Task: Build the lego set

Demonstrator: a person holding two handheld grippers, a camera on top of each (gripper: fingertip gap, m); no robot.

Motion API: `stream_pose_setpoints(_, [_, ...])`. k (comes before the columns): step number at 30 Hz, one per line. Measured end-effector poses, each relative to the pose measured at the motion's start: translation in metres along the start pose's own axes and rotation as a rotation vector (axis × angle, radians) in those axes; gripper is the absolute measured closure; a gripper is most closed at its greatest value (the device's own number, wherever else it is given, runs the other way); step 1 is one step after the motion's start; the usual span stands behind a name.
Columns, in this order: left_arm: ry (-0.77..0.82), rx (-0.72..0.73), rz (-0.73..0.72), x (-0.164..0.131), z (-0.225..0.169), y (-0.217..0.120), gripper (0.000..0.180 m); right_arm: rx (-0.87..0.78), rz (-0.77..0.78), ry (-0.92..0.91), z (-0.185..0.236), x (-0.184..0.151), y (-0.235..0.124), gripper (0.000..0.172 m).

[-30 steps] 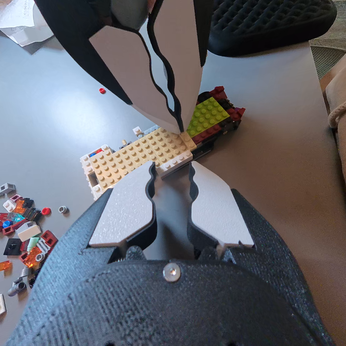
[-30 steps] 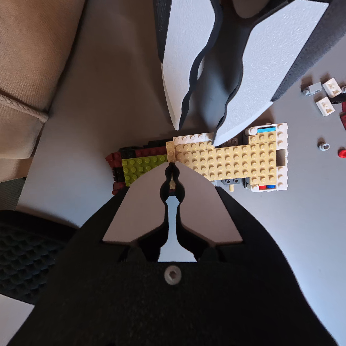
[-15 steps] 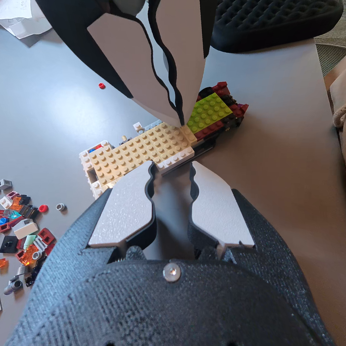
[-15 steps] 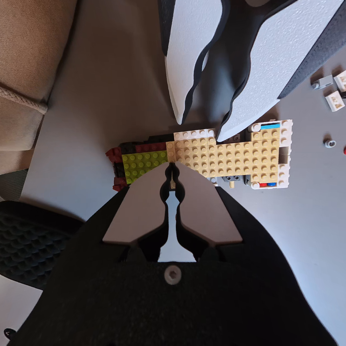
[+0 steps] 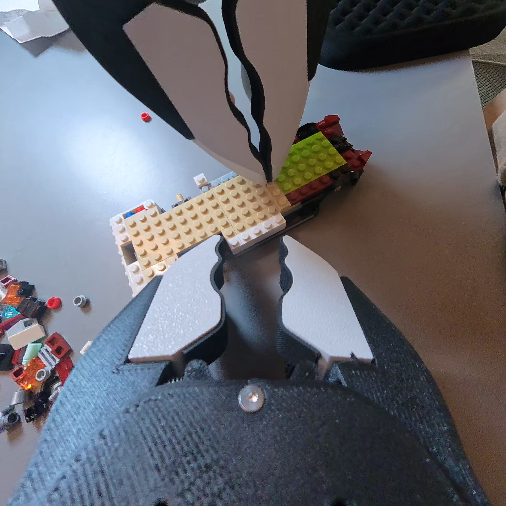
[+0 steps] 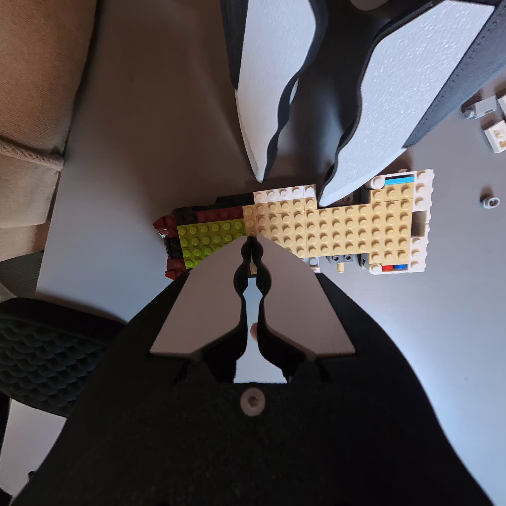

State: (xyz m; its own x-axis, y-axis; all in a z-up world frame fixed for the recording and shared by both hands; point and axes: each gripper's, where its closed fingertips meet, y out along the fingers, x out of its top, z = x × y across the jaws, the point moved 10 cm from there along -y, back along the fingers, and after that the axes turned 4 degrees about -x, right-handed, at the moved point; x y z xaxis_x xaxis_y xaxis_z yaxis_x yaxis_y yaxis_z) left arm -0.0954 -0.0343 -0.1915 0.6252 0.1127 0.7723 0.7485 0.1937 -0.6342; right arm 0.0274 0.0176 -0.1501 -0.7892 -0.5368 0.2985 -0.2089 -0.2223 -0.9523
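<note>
A long brick model [image 5: 197, 219] lies on the grey table [image 5: 397, 246]. It has tan studded plates, a white edge strip [image 5: 260, 228], and a lime plate [image 5: 309, 161] over dark red and black parts. My left gripper [image 5: 252, 241] is open and low at the model's near side, with the white strip just ahead between its fingertips. In the right wrist view [image 6: 289, 191] one fingertip rests in the notch beside the white strip [image 6: 284, 193]. My right gripper [image 6: 251, 238] is shut. Its tips press down on the narrow tan plate [image 6: 248, 219] between the lime plate [image 6: 210, 232] and the tan plates [image 6: 342, 230].
A pile of small loose pieces [image 5: 24, 342] lies at the left, with a red round stud [image 5: 146, 116] farther back. A few white and grey pieces [image 6: 492, 134] lie beyond the model's far end. A black chair seat [image 5: 410, 32] and a tan cushion [image 6: 35, 95] border the table's edge. The grippers' ends are close to 4 cm from one another.
Both grippers stay at the model. The left jaws have opened slightly wider. The right tips remain shut on the narrow tan plate.
</note>
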Motion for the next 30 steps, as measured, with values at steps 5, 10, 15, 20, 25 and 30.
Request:
stream_pose_setpoints(5, [-0.020, -0.007, -0.009, 0.000, 0.001, 0.000, 0.143, 0.002, 0.006, 0.029, 0.000, 0.001, 0.000, 0.171])
stream_pose_setpoints(10, [-0.015, 0.012, 0.001, 0.000, 0.001, -0.001, 0.143, -0.081, -0.115, 0.090, 0.006, -0.007, 0.000, 0.172])
stream_pose_setpoints(15, [-0.012, 0.014, 0.007, 0.000, -0.001, -0.001, 0.143, -0.240, -0.343, 0.284, 0.027, -0.024, -0.018, 0.142])
stream_pose_setpoints(20, [0.007, 0.023, 0.029, 0.000, -0.004, -0.002, 0.144, -0.419, -0.359, 0.675, 0.067, -0.034, -0.007, 0.118])
stream_pose_setpoints(25, [0.017, 0.034, 0.043, 0.001, -0.006, -0.002, 0.145, -0.561, -0.368, 0.912, 0.099, -0.022, 0.016, 0.098])
stream_pose_setpoints(30, [0.008, 0.041, 0.047, 0.001, -0.007, -0.002, 0.146, -0.607, -0.346, 0.961, 0.106, -0.009, 0.027, 0.092])
